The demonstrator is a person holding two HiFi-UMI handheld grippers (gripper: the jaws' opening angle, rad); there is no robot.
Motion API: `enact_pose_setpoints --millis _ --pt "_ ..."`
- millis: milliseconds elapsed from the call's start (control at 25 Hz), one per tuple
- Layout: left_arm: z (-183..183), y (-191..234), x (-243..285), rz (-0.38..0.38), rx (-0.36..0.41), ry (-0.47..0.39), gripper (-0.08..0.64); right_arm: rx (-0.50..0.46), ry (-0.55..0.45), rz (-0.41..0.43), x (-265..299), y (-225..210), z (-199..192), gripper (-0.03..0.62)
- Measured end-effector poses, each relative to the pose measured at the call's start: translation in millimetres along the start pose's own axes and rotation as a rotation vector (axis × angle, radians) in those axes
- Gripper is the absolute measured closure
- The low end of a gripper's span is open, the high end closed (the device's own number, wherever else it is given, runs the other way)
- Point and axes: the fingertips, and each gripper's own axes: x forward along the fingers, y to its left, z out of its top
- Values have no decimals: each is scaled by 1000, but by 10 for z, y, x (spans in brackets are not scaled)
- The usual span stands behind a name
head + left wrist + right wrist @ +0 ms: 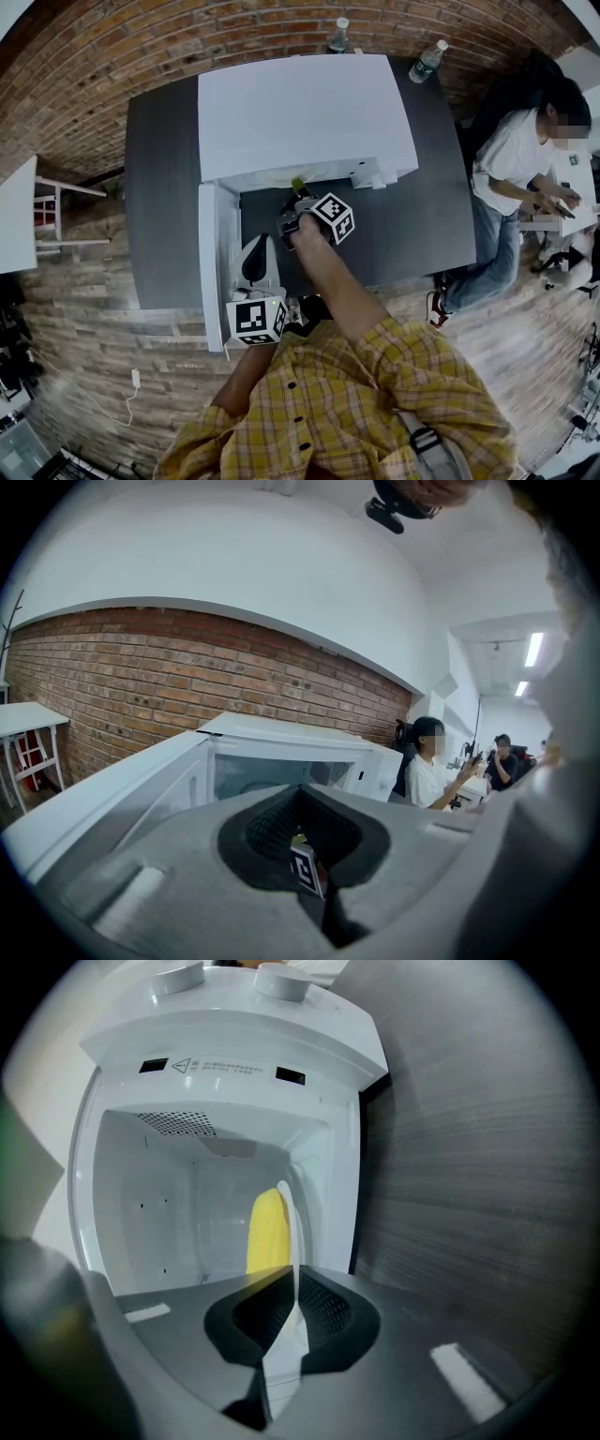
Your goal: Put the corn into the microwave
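The white microwave [300,112] stands on a dark table [422,206], its door [208,272] swung open to the left. My right gripper [298,201] reaches into the opening and is shut on the rim of a thin white plate [296,1232]. The yellow corn [267,1232] lies on that plate inside the cavity, and a bit of the corn [298,184] shows at the opening in the head view. My left gripper [260,244] hangs beside the open door, jaws together with nothing between them. In the left gripper view the microwave [281,738] lies ahead.
Two water bottles [339,36] [427,61] stand behind the microwave. A seated person [516,159] is at the table's right end. A small white table [14,225] stands at the far left by the brick wall.
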Motion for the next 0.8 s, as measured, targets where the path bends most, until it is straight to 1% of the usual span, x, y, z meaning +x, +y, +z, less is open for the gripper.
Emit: enact_pose_setpoints --millis 480,800 --pt "11 -63 -123 -17 11 -11 560 -22 25 27 -230 -52 -1 575" --pt "10 -89 -243 -31 22 -22 560 -10 29 63 -488 -92 27 575"
